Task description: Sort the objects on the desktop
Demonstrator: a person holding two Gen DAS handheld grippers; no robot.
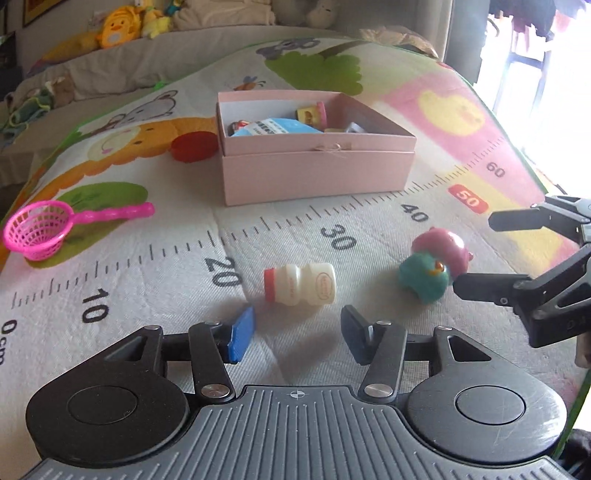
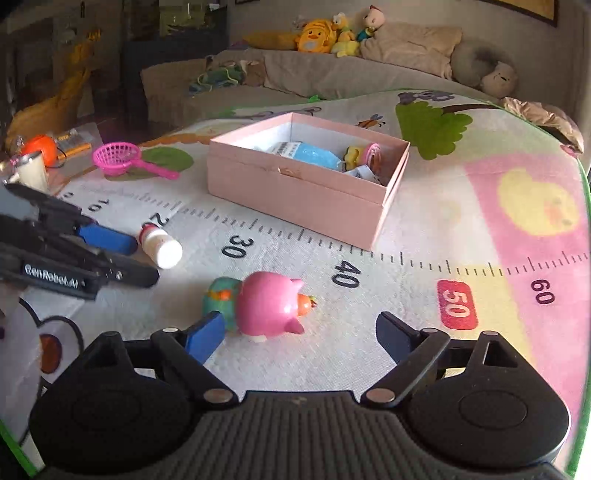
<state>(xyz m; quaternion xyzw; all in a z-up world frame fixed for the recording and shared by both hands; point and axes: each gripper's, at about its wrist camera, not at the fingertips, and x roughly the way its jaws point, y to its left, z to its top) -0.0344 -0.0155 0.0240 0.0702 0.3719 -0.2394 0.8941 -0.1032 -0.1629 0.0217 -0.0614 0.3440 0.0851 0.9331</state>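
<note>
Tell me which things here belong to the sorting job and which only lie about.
Job: pink box, yogurt bottle, pig toy, teal toy, pink strainer, red lid.
Lying about: plush toys, pillow.

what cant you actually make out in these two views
- Contents of the pink cardboard box: in the left wrist view its front wall hides the lower items; only a blue packet and a small yellow jar show.
- Label on the white toy drink bottle: too small to read in either view.
- Teal round toy: in the right wrist view the pink pig toy covers most of it.
- Red round object: left wrist view, partly behind the box.
</note>
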